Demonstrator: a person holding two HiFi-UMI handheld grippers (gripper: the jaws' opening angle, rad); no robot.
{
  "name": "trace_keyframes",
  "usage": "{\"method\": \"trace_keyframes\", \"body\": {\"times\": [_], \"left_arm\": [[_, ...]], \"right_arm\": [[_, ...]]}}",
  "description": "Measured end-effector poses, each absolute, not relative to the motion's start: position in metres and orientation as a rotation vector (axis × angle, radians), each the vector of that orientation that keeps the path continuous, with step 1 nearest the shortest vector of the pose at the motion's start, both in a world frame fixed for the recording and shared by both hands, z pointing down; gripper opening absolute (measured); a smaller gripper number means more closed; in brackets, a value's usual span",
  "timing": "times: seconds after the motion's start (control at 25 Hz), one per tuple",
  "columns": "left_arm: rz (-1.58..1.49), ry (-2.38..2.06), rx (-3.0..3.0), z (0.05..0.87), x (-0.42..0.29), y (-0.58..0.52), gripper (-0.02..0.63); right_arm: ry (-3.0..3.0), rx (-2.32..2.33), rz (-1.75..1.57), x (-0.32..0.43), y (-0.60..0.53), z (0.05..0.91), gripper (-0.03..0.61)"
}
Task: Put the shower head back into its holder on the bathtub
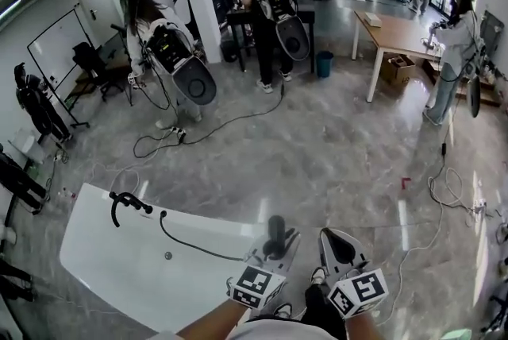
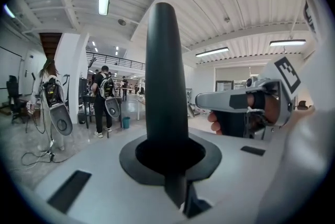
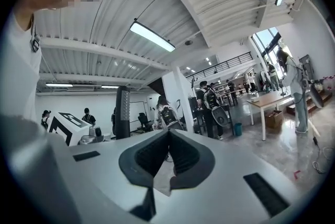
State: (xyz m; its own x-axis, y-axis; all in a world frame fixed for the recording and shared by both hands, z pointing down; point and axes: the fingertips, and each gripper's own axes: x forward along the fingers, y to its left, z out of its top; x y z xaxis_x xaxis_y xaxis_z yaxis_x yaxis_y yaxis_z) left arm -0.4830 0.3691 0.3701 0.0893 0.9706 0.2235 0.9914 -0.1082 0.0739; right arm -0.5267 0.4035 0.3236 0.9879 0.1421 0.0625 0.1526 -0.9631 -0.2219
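The left gripper [image 1: 272, 245] clamps the shower head [image 2: 166, 71] by the bathtub [image 1: 103, 251]; the right gripper [image 3: 168, 157] is closed and empty. Best lowered upright into the bathtub's holder [image 1: 127, 202].

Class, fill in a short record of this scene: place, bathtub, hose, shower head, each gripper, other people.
place: large hall, shiny grey floor
bathtub: white, lower left in the head view
tub fitting: black, on the tub's rim
hose: black, runs from the rim to the shower head
shower head: black, upright, not yet in its holder
left gripper: shut on the shower head
right gripper: shut, empty
people: several, standing near tables behind
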Motion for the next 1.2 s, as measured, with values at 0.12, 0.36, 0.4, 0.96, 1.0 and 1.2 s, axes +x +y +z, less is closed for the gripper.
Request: {"method": "trace_keyframes", "body": {"times": [0.12,0.36,0.4,0.96,1.0,1.2], "left_arm": [[-0.321,-1.947,-2.312,0.369,-0.457,0.391,0.040],[-0.338,-1.769,-2.460,0.364,-0.412,0.441,0.040],[-0.340,-1.742,-2.484,0.363,-0.404,0.448,0.040],[-0.343,-1.402,-2.727,0.358,-0.299,0.473,0.040],[-0.343,-1.387,-2.735,0.360,-0.287,0.473,0.040],[-0.342,-1.314,-2.783,0.387,-0.200,0.485,0.040]], "right_arm": [[-0.116,-2.905,-0.060,-0.499,0.429,0.325,0.014],[0.102,-2.897,-0.082,-0.450,0.486,0.322,0.014],[0.133,-2.900,-0.085,-0.443,0.494,0.321,0.014],[0.478,-2.875,-0.139,-0.339,0.537,0.324,0.014],[0.494,-2.870,-0.142,-0.325,0.538,0.327,0.014],[0.588,-2.869,-0.145,-0.234,0.547,0.352,0.014]]}}
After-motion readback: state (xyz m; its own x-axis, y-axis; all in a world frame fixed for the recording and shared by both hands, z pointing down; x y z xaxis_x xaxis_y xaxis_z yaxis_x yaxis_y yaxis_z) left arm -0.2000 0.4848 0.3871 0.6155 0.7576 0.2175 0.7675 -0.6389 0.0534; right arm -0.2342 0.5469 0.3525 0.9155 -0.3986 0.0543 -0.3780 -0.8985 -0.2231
